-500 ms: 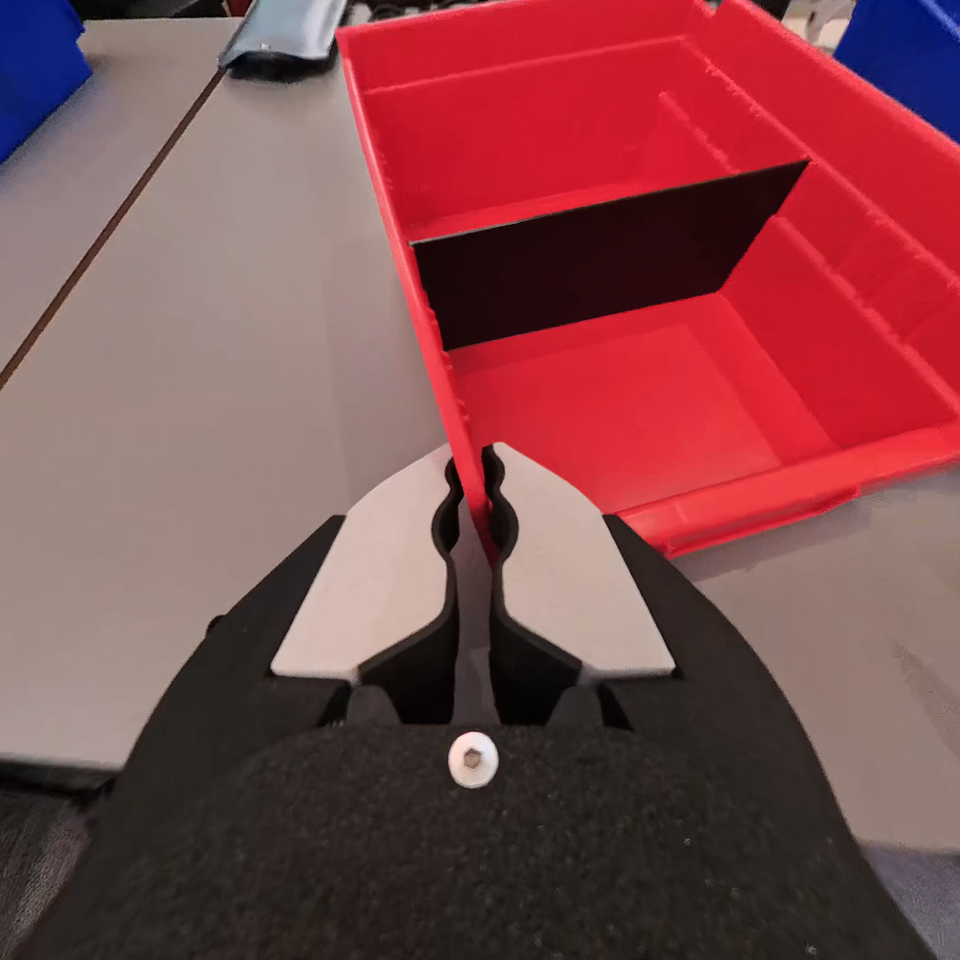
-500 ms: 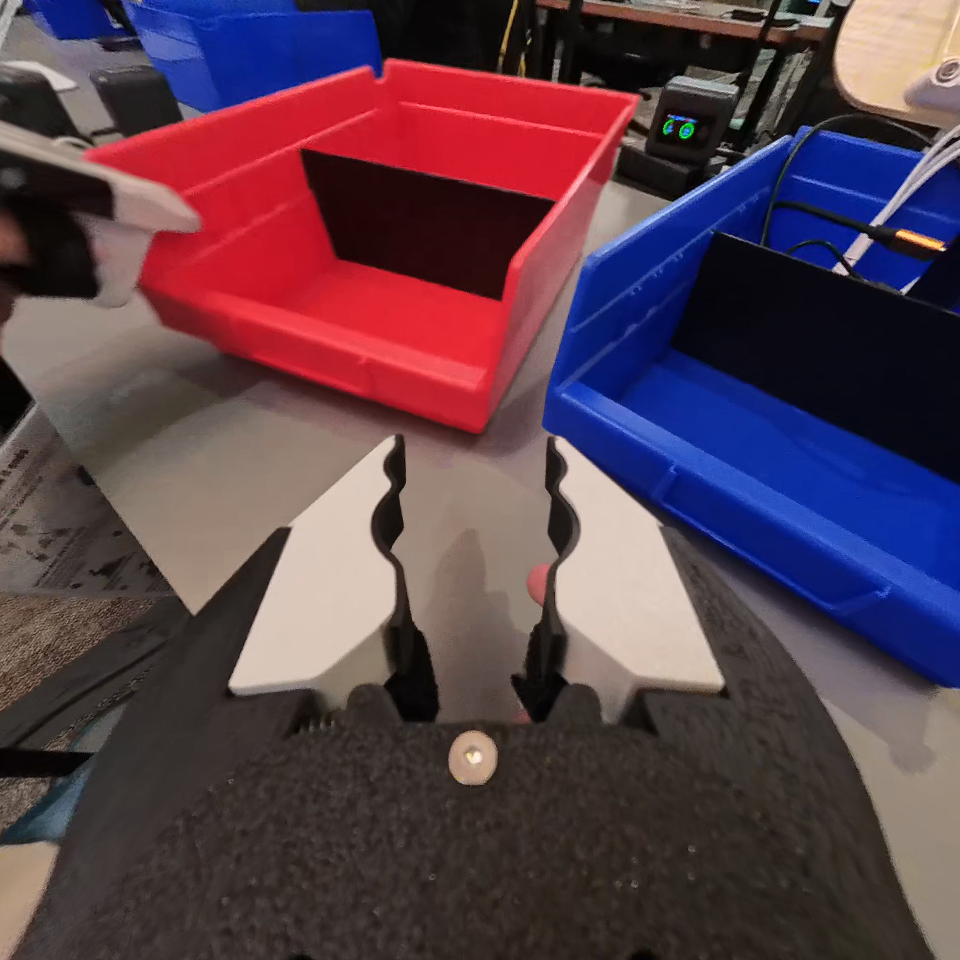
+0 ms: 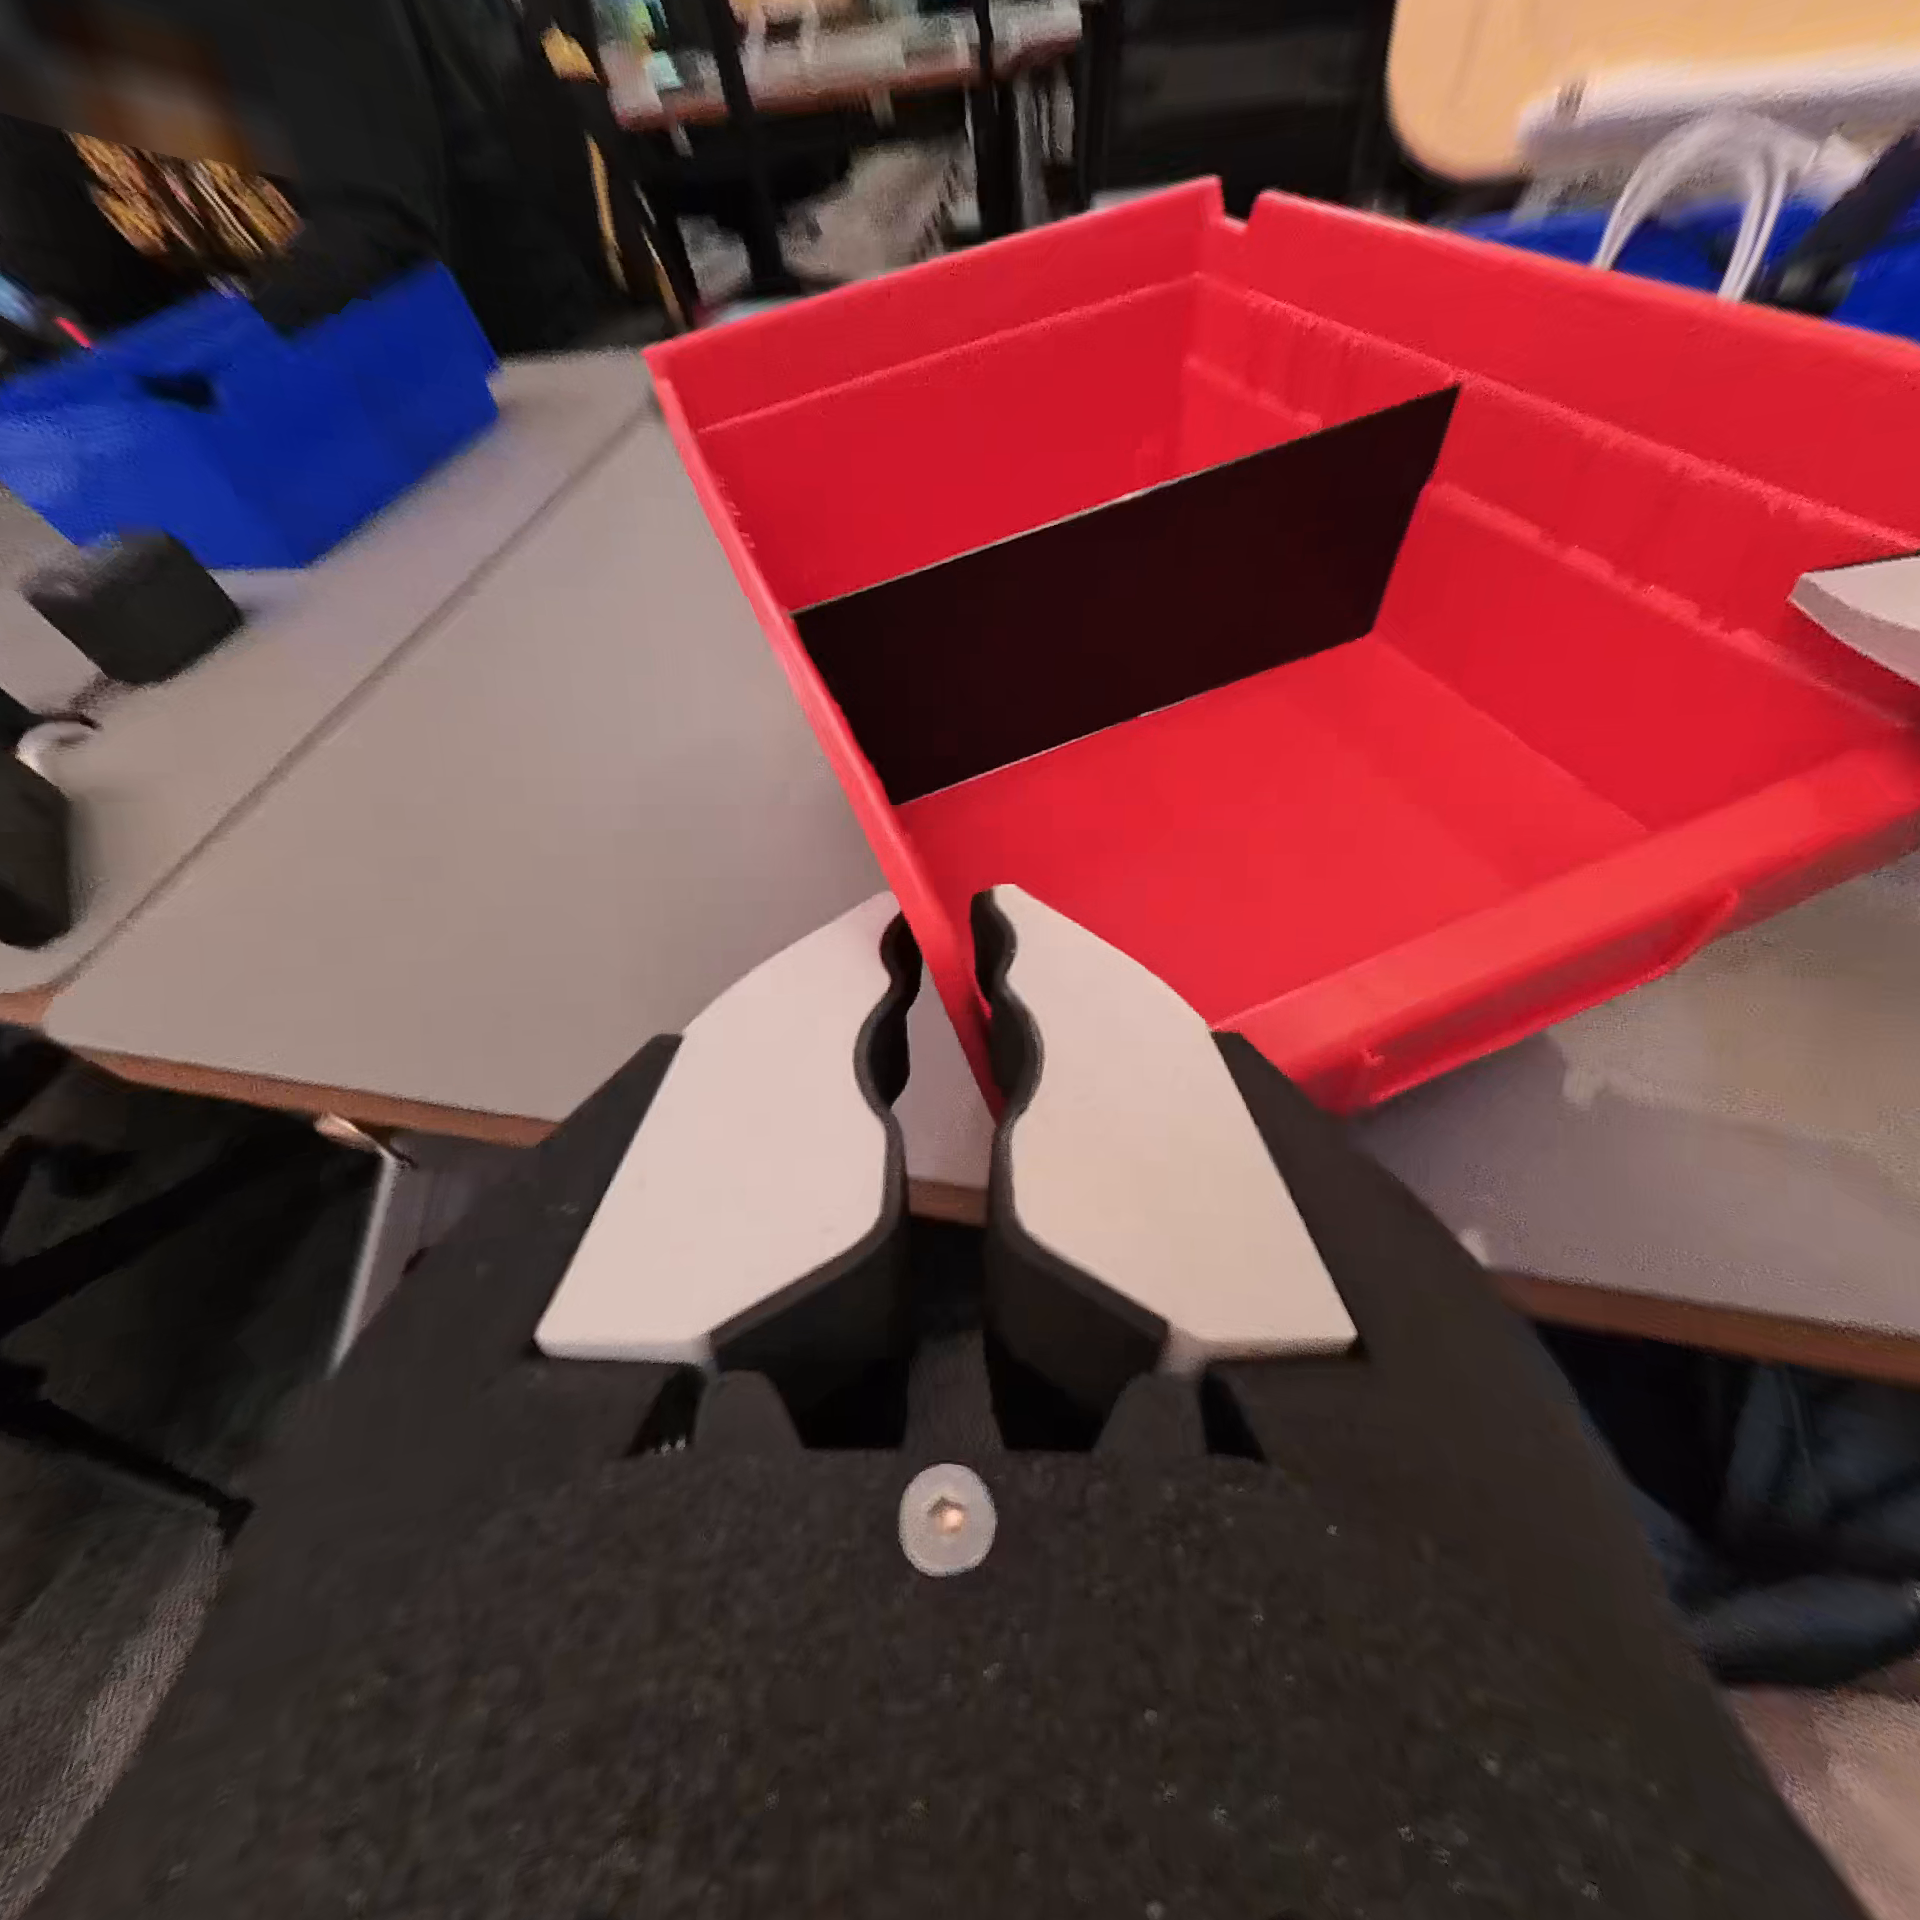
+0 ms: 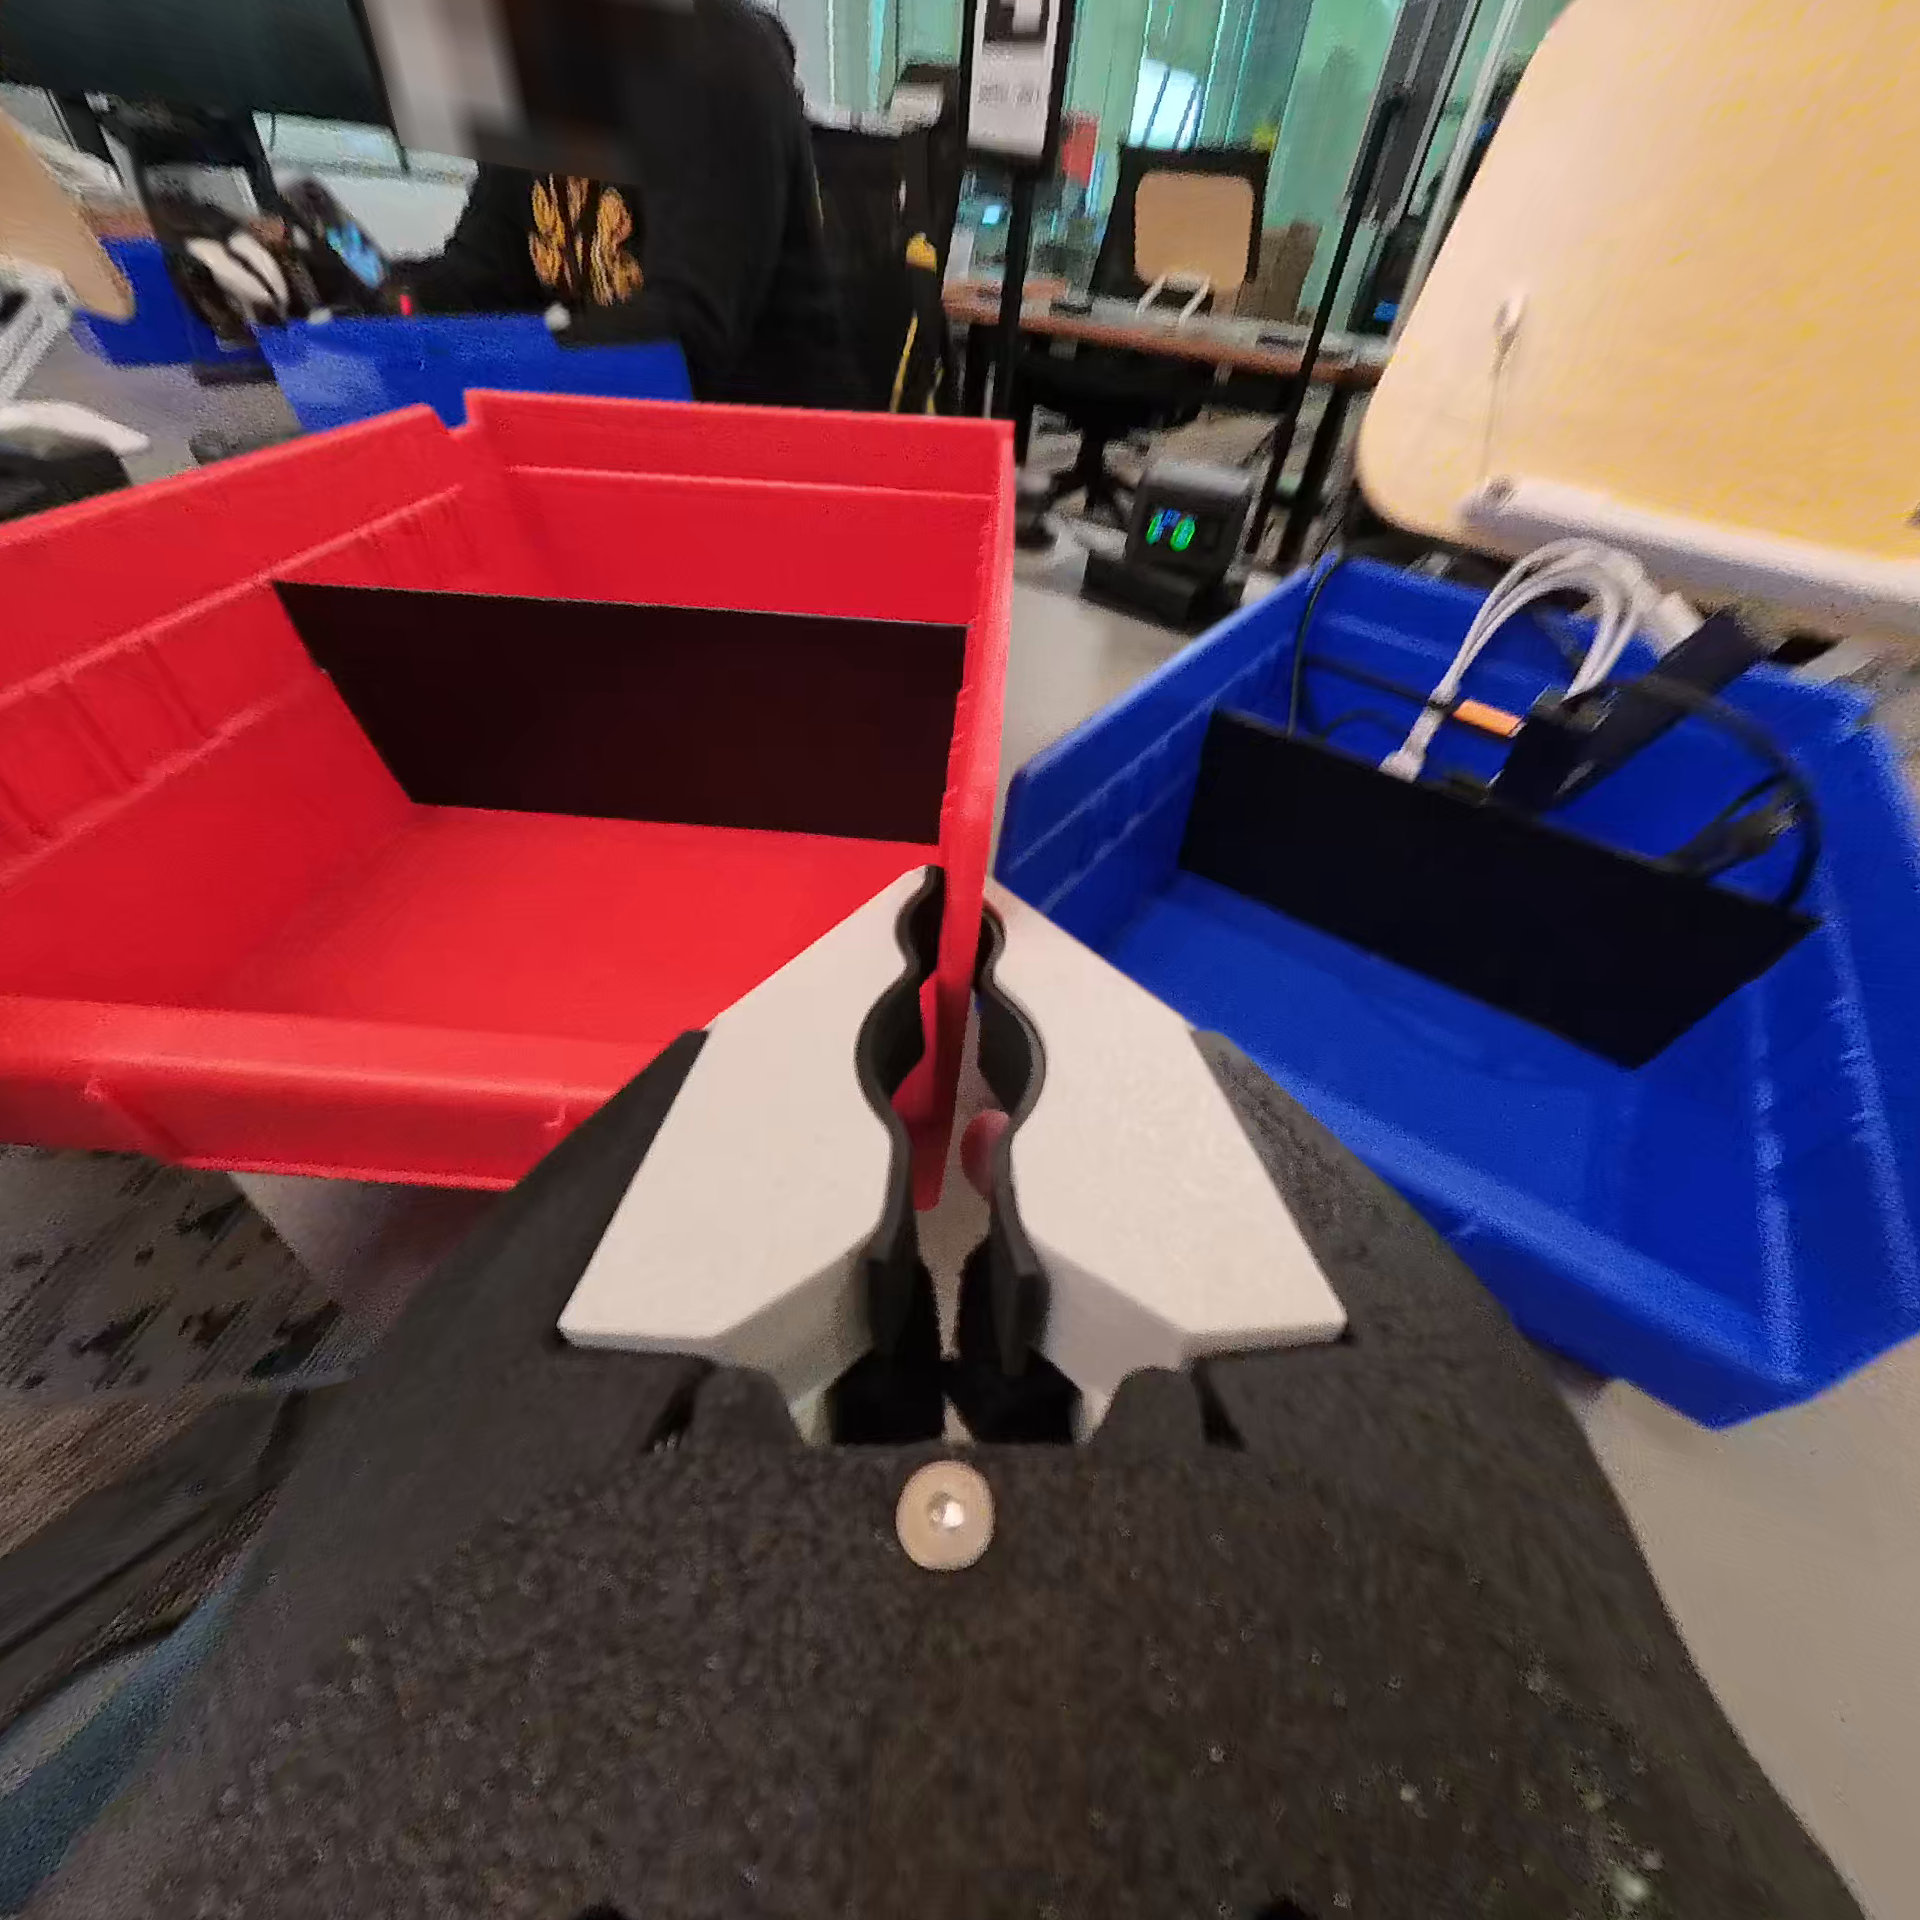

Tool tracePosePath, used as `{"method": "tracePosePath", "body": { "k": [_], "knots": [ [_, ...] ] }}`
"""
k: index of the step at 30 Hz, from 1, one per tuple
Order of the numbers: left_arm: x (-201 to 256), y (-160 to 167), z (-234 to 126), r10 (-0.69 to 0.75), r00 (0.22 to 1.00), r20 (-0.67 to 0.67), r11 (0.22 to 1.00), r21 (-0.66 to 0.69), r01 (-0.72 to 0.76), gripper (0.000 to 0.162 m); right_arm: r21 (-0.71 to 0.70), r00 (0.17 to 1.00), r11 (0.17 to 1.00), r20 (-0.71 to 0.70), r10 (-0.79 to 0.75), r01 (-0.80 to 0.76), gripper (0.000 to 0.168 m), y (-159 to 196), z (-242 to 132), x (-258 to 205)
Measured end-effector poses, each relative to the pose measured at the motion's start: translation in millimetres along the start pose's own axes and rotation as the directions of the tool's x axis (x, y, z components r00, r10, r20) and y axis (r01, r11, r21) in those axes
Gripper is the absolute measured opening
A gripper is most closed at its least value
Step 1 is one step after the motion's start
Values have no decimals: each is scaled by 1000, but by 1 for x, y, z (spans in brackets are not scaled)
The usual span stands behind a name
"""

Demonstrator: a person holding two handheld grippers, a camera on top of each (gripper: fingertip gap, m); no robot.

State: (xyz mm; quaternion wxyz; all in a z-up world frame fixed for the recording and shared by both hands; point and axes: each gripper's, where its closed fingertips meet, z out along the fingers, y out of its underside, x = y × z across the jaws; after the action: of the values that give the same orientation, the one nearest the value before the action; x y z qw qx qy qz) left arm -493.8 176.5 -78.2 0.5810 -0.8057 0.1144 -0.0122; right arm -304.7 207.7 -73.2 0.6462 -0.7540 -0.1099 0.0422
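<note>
Red bin (image 3: 1299, 883): open-topped plastic, black divider (image 3: 1122, 634) upright across its middle, both compartments bare. Sits on grey table (image 3: 468, 831). My left gripper (image 3: 945, 925) clamps its left wall near the front corner; my right gripper (image 4: 961, 914) clamps its right wall.

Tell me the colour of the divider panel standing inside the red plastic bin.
Black, a flat divider panel across the red plastic bin; clearest in the right wrist view.

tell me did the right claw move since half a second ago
Yes. The right claw went forward and left, away from the blue bin, and now clamps the red bin's right wall.
</note>
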Motion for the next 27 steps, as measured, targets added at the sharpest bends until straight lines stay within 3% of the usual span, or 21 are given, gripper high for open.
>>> {"method": "tracePosePath", "body": {
  "k": [1, 5, 8, 13, 16, 20, 24, 27],
  "knots": [
    [1, -13, -6, 9, 1000, 18, 999, 50, -9, 9, 41, 1000, 999, -15, -6, 7, 1, -13, -6, 4],
    [23, -80, -24, 24, 1000, 1, 963, 268, -23, 8, 215, 995, 976, -99, -19, 40, 2, -76, -36, 37],
    [68, -129, -17, 56, 994, -89, 931, 364, -19, 8, 271, 977, 961, -214, 10, 50, 1, -113, -61, 92],
    [190, -188, 17, 70, 974, -218, 906, 423, 30, 6, 214, 900, 975, -434, 35, 66, 2, -122, -103, 221],
    [287, -193, 48, 93, 940, -327, 928, 372, 37, 6, 146, 851, 989, -521, 56, 24, 1, -95, -133, 307],
    [405, -160, 77, 144, 903, -404, 961, 276, -29, 5, 21, 779, 999, -625, 51, -49, 1, -23, -172, 401],
    [476, -117, 91, 185, 885, -426, 972, 210, -102, 5, 0, 731, 976, -663, 164, -219, 1, 51, -193, 450],
    [502, -90, 101, 209, 871, -444, 974, 176, -144, 4, -76, 736, 958, -657, 161, -278, 1, 91, -198, 465]
  ]
}}
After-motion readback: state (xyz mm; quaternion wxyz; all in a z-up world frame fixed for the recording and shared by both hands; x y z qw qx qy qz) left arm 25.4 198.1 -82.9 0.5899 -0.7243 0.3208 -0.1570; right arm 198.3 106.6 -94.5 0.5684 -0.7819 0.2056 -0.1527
